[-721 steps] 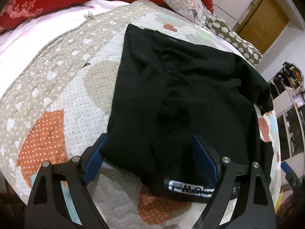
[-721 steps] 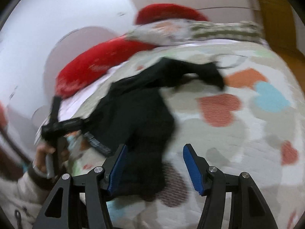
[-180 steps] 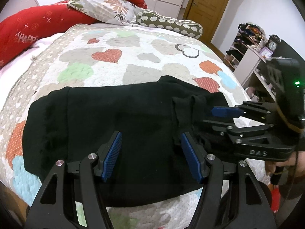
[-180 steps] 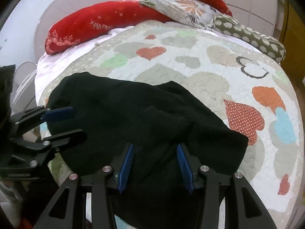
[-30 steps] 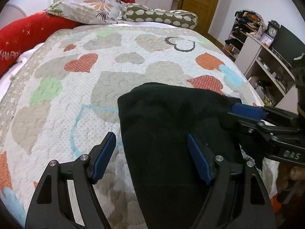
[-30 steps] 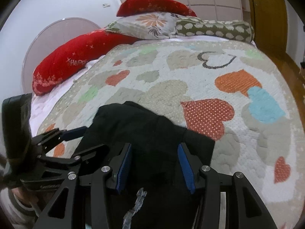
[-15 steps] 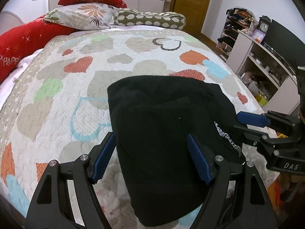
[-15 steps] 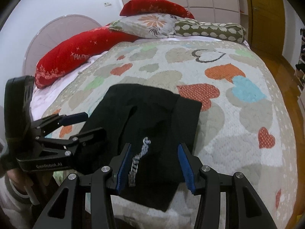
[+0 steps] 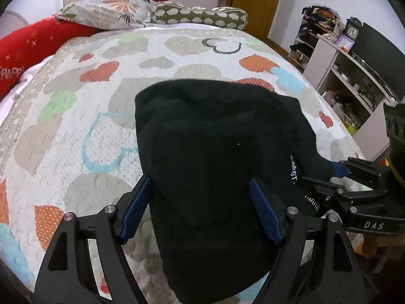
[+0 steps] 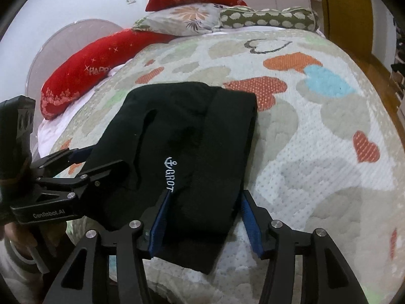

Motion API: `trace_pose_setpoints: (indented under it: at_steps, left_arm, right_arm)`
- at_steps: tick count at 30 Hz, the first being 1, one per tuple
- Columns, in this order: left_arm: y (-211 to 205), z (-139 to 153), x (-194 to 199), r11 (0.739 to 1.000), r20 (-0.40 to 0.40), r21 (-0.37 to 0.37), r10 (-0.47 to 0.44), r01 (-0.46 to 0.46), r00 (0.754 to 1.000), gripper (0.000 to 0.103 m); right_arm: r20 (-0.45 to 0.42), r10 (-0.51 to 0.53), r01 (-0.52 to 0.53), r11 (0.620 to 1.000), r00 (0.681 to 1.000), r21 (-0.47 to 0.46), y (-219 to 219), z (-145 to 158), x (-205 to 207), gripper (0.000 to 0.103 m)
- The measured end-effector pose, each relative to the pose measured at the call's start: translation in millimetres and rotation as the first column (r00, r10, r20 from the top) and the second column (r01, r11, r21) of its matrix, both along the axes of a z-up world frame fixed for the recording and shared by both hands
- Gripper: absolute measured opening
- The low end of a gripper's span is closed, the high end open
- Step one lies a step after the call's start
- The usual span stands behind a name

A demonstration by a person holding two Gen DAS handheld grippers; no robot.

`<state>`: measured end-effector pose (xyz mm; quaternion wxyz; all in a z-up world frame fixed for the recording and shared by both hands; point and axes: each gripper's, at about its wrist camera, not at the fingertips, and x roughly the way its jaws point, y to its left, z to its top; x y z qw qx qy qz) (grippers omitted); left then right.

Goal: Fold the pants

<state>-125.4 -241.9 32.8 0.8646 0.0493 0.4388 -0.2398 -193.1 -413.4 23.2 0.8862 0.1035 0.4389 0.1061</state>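
Note:
Black pants (image 9: 215, 139), folded into a short stack with white lettering (image 10: 169, 174), lie on the heart-patterned quilt (image 9: 76, 126) near the bed's front edge. My left gripper (image 9: 200, 181) stands wide open over the near end of the stack, cloth passing between its fingers. In the right wrist view the left gripper (image 10: 101, 158) reaches in from the left along the pants' edge. My right gripper (image 10: 205, 195) straddles the other near corner. Its jaws are opening, and a gap shows beside the right pad (image 10: 250, 220). The right gripper (image 9: 326, 177) meets the pants' corner in the left wrist view.
Red pillows (image 9: 30, 48), a floral pillow (image 9: 108, 10) and a dotted bolster (image 9: 200, 17) line the head of the bed. White shelves (image 9: 349, 76) and a wooden door (image 9: 255, 0) stand to the right. A sleeved hand (image 10: 15, 240) holds the left gripper.
Both grippers have come down and towards the bed's near edge, and the pants now lie flatter on the quilt. The right gripper's fingers stand slightly wider apart.

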Motion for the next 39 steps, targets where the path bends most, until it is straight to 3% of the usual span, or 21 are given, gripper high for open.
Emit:
trace_pose_setpoints:
  at_steps: [6,11,15,17,19,21,25,33,39]
  left_arm:
    - [16.9,-5.1,11.0,0.994,-0.126,-0.107,0.014,-0.027,0.992,0.085]
    - [16.6,14.3,-0.9,0.998,-0.026,-0.066,0.021,-0.023,0.999,0.085]
    - [8.4,18.7,-7.8,0.997,-0.002,-0.070,-0.018,0.018,1.000,0.085]
    - [-0.5,13.4,-9.6,0.999,-0.003,-0.028,-0.038,0.038,0.999,0.085]
    - [-4.8,8.9,-11.7,0.999,0.013,0.004,-0.048,0.048,0.999,0.085]
    - [-5.2,6.9,-12.8,0.998,0.021,0.003,-0.058,0.058,0.998,0.085]
    - [-3.7,0.8,-9.1,0.997,-0.001,-0.027,-0.071,0.071,0.997,0.085]
    - [-1.6,-0.2,-10.2,0.997,-0.006,-0.050,-0.066,0.065,0.998,0.085]
    - [6.3,11.2,-10.7,0.996,-0.027,-0.079,-0.034,0.032,0.999,0.085]
  right_arm:
    - [-0.003,0.011,-0.011,1.000,1.000,0.004,-2.8,8.9,0.4,0.053]
    - [0.069,-0.042,0.042,0.999,0.997,-0.008,-13.3,31.9,7.3,0.056]
    - [0.064,-0.102,0.101,0.995,0.993,0.011,-23.2,30.9,36.8,0.057]
    - [0.053,-0.105,0.102,0.993,0.993,0.060,-26.9,25.3,55.6,0.057]
    - [0.053,-0.081,0.077,0.994,0.995,0.078,-25.4,22.1,68.1,0.047]
    - [0.055,-0.066,0.065,0.998,0.996,0.022,-19.8,23.2,74.8,0.040]
    - [0.054,-0.062,0.066,0.995,0.997,-0.078,-14.7,19.6,73.6,0.037]
    - [0.035,-0.130,0.126,0.988,0.991,0.089,-35.9,14.2,50.1,0.038]
    - [0.080,-0.095,0.095,0.995,0.992,0.009,-24.1,41.9,19.2,0.043]
